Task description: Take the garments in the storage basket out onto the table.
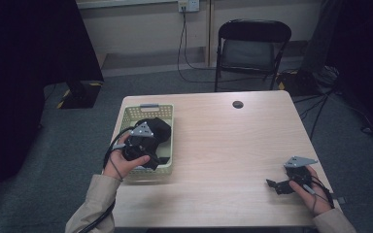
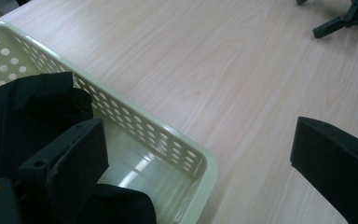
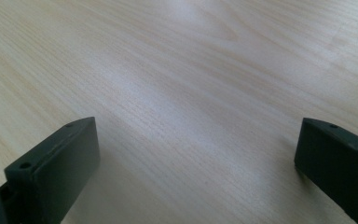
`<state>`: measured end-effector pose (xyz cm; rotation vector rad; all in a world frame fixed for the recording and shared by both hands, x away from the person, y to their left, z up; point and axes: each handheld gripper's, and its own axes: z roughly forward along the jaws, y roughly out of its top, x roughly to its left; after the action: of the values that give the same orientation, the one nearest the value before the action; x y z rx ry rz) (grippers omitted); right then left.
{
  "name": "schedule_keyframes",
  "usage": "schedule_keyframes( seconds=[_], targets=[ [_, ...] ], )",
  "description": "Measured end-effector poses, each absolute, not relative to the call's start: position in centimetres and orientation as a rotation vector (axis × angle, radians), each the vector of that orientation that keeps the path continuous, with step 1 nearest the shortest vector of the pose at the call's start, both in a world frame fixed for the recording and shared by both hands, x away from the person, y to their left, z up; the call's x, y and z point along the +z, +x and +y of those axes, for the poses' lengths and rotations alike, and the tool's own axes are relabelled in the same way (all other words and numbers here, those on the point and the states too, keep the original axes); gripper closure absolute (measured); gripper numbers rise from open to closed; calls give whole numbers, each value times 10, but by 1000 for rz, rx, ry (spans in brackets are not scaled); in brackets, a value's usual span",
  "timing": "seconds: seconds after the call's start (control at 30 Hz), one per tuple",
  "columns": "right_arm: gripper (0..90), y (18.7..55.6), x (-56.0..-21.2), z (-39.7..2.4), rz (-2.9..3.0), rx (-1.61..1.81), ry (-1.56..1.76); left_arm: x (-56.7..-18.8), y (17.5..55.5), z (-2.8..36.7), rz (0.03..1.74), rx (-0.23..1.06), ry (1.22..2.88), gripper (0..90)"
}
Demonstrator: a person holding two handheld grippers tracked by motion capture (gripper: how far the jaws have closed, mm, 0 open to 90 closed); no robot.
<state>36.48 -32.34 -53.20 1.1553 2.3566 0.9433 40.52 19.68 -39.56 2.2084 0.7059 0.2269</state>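
A pale green perforated basket (image 1: pixel 132 114) stands at the table's left side, with black cloth (image 1: pixel 159 127) bunched inside it. My left gripper (image 1: pixel 151 156) hovers over the basket's near right corner, jaws wide open. In the left gripper view one jaw hangs inside the basket (image 2: pixel 168 135) above the black cloth (image 2: pixel 32 107), and the other is over bare table outside the rim; my left gripper (image 2: pixel 198 140) holds nothing. My right gripper (image 1: pixel 278 187) rests low near the table's front right, open, with only wood between the jaws of the right gripper (image 3: pixel 196 140).
The light wooden table (image 1: pixel 223 145) has a dark round cable hole (image 1: pixel 238 104) near its far edge. A black folding chair (image 1: pixel 252 46) stands behind the table. Cables lie on the floor at the right. In the left gripper view the right gripper (image 2: pixel 335 25) is far off.
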Motion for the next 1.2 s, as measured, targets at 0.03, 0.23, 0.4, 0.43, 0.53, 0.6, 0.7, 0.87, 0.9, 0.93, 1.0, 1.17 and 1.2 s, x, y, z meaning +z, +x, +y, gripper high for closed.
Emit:
schedule_keyframes(
  seconds=[0.03,0.23,0.4,0.43,0.53,0.6,0.7,0.87,0.9,0.93,1.0,1.17,1.2],
  targets=[
    [0,365,-532,-323,2357,943,1155,-395,406,197,708,229,2206,32],
    [0,365,-532,-323,2357,943,1155,-394,411,199,716,240,2204,32],
    [0,365,-532,-323,2356,943,1155,-393,415,198,723,248,2196,32],
    [0,365,-532,-323,2357,943,1155,-392,416,198,724,251,2196,32],
    [0,365,-532,-323,2356,943,1155,-393,418,198,728,259,2196,32],
    [0,365,-532,-323,2356,943,1155,-394,420,198,731,262,2194,32],
    [0,365,-532,-323,2357,943,1155,-395,423,199,740,265,2191,32],
    [0,365,-532,-323,2357,943,1155,-396,429,199,752,270,2188,32],
    [0,365,-532,-323,2357,943,1155,-396,429,199,752,270,2188,32],
    [0,365,-532,-323,2357,943,1155,-396,430,199,753,272,2187,32],
    [0,365,-532,-323,2357,943,1155,-395,433,199,755,281,2184,32],
    [0,365,-532,-323,2357,943,1155,-394,439,199,764,294,2193,32],
    [0,365,-532,-323,2357,943,1155,-394,440,199,768,298,2191,32]
  ],
)
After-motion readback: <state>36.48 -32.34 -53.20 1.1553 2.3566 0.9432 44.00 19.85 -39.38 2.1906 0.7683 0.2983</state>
